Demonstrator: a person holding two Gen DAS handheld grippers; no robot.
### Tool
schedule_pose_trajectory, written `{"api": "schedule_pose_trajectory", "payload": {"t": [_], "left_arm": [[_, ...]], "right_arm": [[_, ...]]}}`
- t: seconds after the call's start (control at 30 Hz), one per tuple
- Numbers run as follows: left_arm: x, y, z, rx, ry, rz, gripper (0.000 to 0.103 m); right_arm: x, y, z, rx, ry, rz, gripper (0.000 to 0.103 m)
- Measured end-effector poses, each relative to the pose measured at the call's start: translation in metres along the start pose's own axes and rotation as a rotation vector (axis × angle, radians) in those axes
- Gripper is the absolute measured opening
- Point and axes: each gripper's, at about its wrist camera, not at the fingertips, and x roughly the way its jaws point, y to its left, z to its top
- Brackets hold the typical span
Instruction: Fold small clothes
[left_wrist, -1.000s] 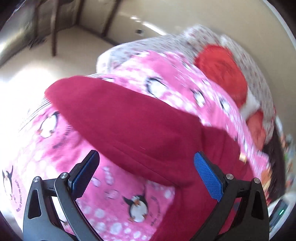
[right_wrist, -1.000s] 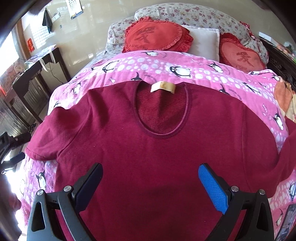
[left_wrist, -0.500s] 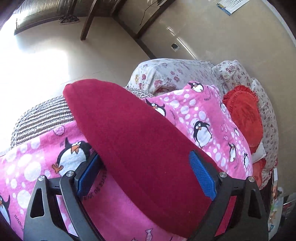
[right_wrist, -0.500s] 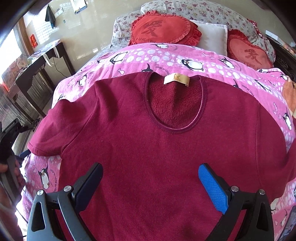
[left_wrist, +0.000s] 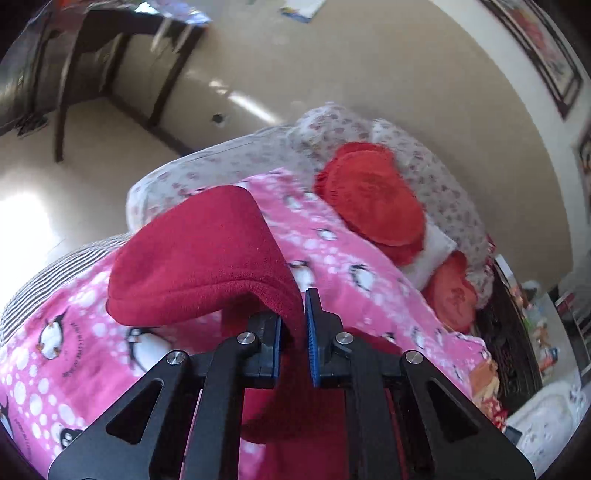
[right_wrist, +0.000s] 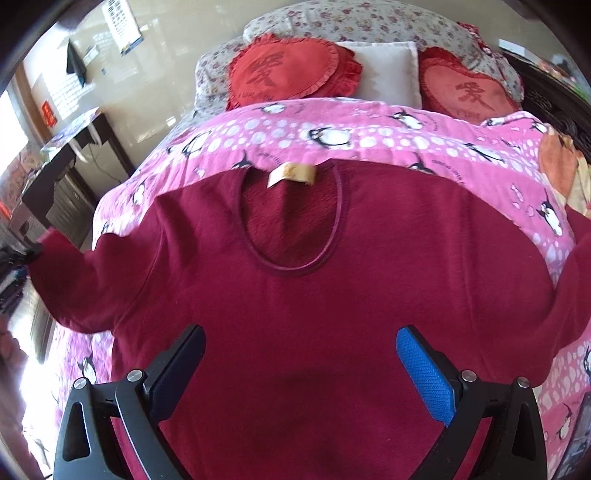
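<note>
Where left claw (left_wrist: 293, 328) bites, sleeve (left_wrist: 199, 254) hidden.

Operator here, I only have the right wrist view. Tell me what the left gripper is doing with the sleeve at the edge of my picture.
Observer: The left gripper is shut on the dark red fleece sweater's sleeve, pinching a fold between its blue pads.
Operator: Report whether the cuff is lifted or flat.
Observer: Lifted; the sleeve arches up off the pink penguin-print blanket, and the blanket shows beneath it.
Operator: Confirm my gripper is free.
Observer: The right gripper is open above the dark red fleece sweater's chest, holding nothing.
</note>
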Motion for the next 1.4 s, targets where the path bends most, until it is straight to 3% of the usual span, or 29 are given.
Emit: {"api": "schedule_pose_trajectory", "payload": {"t": [0.13, 0.23, 0.33, 0.43, 0.53, 0.67, 0.73, 0.8, 0.87, 0.93, 0.97, 1.13, 1.3, 1.4], "left_arm": [[0.012, -0.089, -0.04, 0.201, 0.084, -0.137, 0.01], [0.041, -0.134, -0.094, 0.34, 0.194, -0.179, 0.01], [0.079, -0.153, -0.149, 0.412, 0.333, -0.22, 0.01], [0.111, -0.155, -0.188, 0.477, 0.464, -0.174, 0.012], [0.114, -0.151, -0.204, 0.496, 0.55, -0.178, 0.028], [0.074, -0.141, -0.192, 0.517, 0.471, -0.215, 0.062], [0.05, -0.126, -0.176, 0.518, 0.372, -0.191, 0.07], [0.038, -0.11, -0.161, 0.515, 0.285, -0.113, 0.071], [0.043, -0.09, -0.147, 0.502, 0.235, 0.037, 0.071], [0.056, -0.072, -0.138, 0.456, 0.232, 0.167, 0.071], [0.063, -0.062, -0.135, 0.418, 0.242, 0.191, 0.071], [0.09, -0.024, -0.14, 0.311, 0.335, 0.267, 0.071], [0.088, -0.019, -0.15, 0.358, 0.314, 0.28, 0.071], [0.095, -0.023, -0.152, 0.381, 0.313, 0.286, 0.071]], "right_arm": [[-0.01, -0.021, 0.003, 0.044, -0.024, -0.021, 0.103], [-0.015, -0.042, 0.003, 0.086, -0.032, -0.044, 0.103], [-0.021, -0.068, 0.0, 0.129, -0.034, -0.08, 0.103], [-0.026, -0.095, -0.005, 0.168, -0.019, -0.137, 0.103], [-0.03, -0.111, -0.008, 0.203, -0.02, -0.134, 0.103], [-0.036, -0.109, -0.003, 0.194, -0.044, -0.084, 0.103], [-0.037, -0.095, 0.003, 0.153, -0.065, -0.025, 0.103], [-0.036, -0.07, 0.012, 0.079, -0.078, 0.046, 0.103], [-0.031, -0.04, 0.02, 0.0, -0.081, 0.095, 0.103], [-0.022, -0.008, 0.03, -0.079, -0.095, 0.125, 0.101], [-0.014, 0.011, 0.036, -0.125, -0.101, 0.127, 0.101], [0.033, 0.077, 0.057, -0.246, -0.071, 0.091, 0.089], [0.095, 0.103, 0.065, -0.304, -0.003, -0.005, 0.088], [0.109, 0.105, 0.063, -0.342, -0.031, -0.065, 0.08]]}}
